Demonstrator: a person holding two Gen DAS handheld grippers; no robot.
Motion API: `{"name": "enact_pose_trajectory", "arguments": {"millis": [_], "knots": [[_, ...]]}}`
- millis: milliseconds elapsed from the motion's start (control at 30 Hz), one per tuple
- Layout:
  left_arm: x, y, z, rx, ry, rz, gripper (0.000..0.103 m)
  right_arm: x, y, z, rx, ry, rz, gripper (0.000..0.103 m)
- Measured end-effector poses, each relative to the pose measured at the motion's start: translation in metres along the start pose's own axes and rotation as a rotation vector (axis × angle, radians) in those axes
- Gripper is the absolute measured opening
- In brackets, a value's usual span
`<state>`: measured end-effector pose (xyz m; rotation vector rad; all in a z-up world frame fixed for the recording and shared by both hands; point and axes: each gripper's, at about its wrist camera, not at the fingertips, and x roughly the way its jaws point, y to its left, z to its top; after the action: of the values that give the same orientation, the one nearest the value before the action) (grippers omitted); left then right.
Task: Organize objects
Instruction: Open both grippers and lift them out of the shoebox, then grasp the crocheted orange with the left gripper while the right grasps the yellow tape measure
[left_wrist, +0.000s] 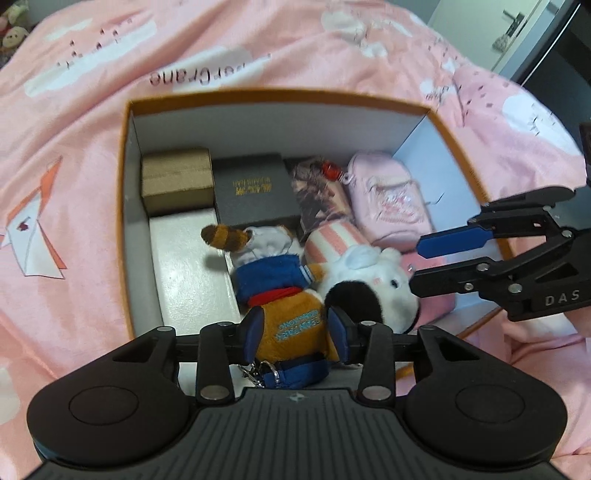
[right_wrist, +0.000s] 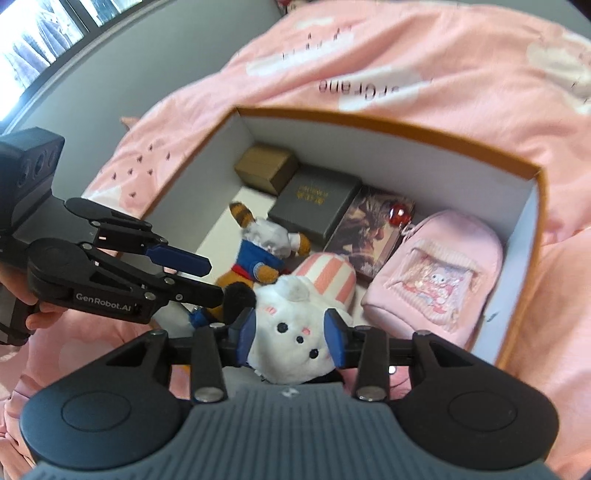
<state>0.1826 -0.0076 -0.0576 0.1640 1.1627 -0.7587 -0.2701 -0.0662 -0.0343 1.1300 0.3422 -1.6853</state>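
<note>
An orange-rimmed white box lies on a pink bedspread. In it are a brown carton, a black gift box, a picture card pack and a pink pouch. My left gripper is shut on a raccoon plush in blue and orange, over the box's near part. My right gripper is shut on a white bunny plush with a pink-striped body, beside the raccoon. Each gripper shows in the other's view: the right one, the left one.
The pink bedspread surrounds the box. A grey wall and a window lie to the far left in the right wrist view. A dark door edge is at the top right of the left wrist view.
</note>
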Motion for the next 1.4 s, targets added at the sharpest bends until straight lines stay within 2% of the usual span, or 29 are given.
{"name": "enact_pose_trajectory", "arguments": {"millis": [133,200,300,400,500,633,833,1000,1167,1300,1400], "knots": [[-0.021,-0.009,-0.005,0.006,-0.082,-0.001,0.052,-0.028,0.01,-0.011,0.002,-0.094,0.009,0.046],[-0.032,-0.017,-0.009,0.02,-0.122,0.01,0.054,-0.04,0.016,-0.018,0.012,-0.138,0.011,0.051],[-0.048,-0.03,-0.018,0.044,-0.184,0.021,0.054,-0.056,0.028,-0.031,0.024,-0.205,-0.006,0.052],[-0.066,-0.045,-0.032,0.06,-0.255,0.001,0.054,-0.071,0.039,-0.047,0.042,-0.275,-0.021,0.055],[-0.074,-0.058,-0.05,0.074,-0.283,-0.027,0.054,-0.08,0.049,-0.067,0.073,-0.318,-0.038,0.056],[-0.065,-0.071,-0.075,0.067,-0.229,-0.029,0.055,-0.079,0.053,-0.092,0.149,-0.277,-0.062,0.056],[-0.028,-0.075,-0.105,-0.01,-0.038,-0.109,0.055,-0.056,0.047,-0.133,0.286,-0.141,-0.143,0.056],[0.004,-0.094,-0.124,0.062,0.09,-0.098,0.058,-0.044,0.044,-0.16,0.345,-0.104,-0.148,0.055],[0.018,-0.103,-0.136,0.11,0.136,-0.074,0.058,-0.038,0.044,-0.17,0.351,-0.093,-0.153,0.055],[0.027,-0.099,-0.141,0.083,0.161,-0.087,0.058,-0.032,0.044,-0.172,0.352,-0.068,-0.147,0.056],[0.03,-0.097,-0.143,0.074,0.16,-0.092,0.053,-0.024,0.044,-0.174,0.353,-0.044,-0.152,0.056]]}}
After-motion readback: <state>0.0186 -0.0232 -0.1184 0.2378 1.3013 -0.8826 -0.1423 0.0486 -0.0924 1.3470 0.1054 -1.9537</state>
